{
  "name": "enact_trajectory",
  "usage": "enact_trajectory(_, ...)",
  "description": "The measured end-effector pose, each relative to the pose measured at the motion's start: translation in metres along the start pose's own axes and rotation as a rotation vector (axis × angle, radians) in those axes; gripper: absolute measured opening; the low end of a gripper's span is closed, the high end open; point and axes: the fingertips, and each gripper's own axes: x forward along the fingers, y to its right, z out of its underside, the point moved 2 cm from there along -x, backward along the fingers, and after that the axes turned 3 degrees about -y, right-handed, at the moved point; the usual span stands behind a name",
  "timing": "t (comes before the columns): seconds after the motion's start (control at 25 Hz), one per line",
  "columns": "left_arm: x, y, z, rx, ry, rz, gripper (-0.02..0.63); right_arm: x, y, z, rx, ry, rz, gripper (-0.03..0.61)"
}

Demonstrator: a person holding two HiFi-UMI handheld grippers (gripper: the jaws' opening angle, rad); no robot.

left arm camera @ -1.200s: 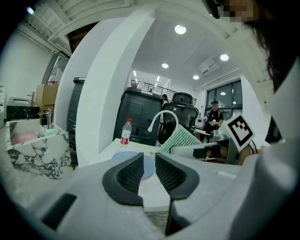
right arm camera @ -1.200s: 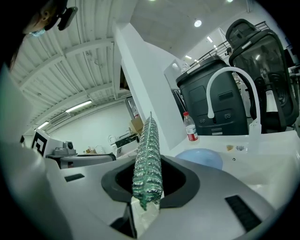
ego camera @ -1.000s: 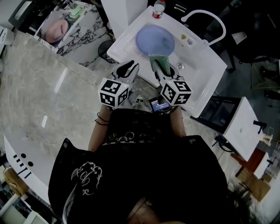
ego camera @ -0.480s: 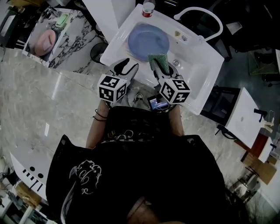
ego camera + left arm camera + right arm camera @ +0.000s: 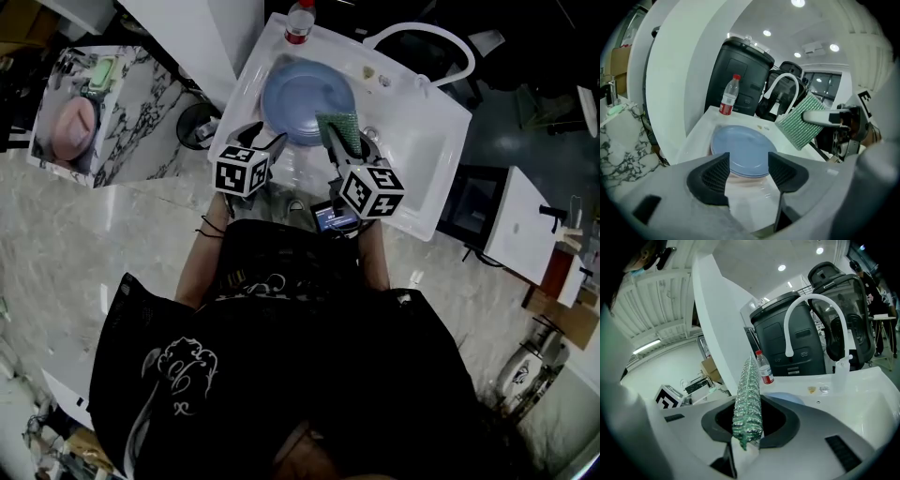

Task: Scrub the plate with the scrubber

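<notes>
The left hand-held gripper (image 5: 748,160) stands spread, its jaws having just been opening. Nothing is pinched: the near rim of the blue plate (image 5: 740,143) shows in the gap at its 12 o'clock, with the pads off it. The right hand-held gripper (image 5: 749,423) pinches the green scrubber (image 5: 748,390) by its lower edge, so it stands up edge-on. In the head view the plate lies flat in the white sink (image 5: 427,159), with the scrubber over its rim at 4 o'clock and a bottle (image 5: 298,23) at 12. The plate looks stiff, smooth and breakable, probably slick once wet, and is best steadied at its near rim. The scrubber seems light and soft, and a low hold leaves its face free.
</notes>
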Motion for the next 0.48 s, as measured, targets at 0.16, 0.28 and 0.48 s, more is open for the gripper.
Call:
enact_trajectory(0.16, 0.024, -0.024, 0.008, -0.064, -0.064, 0.006, 0.27, 0.016, 0.011, 0.0, -0.012, -0.018, 0.043, 0.089)
enact_trajectory(0.28, 0.042, -0.036, 0.014, -0.124, -0.102, 0.019, 0.273, 0.032, 0.019, 0.002, -0.035, -0.045, 0.052, 0.089)
enact_trajectory(0.48, 0.062, -0.051, 0.021, -0.183, -0.179, 0.014, 0.272, 0.07, 0.028, 0.001, -0.125, -0.119, 0.026, 0.089)
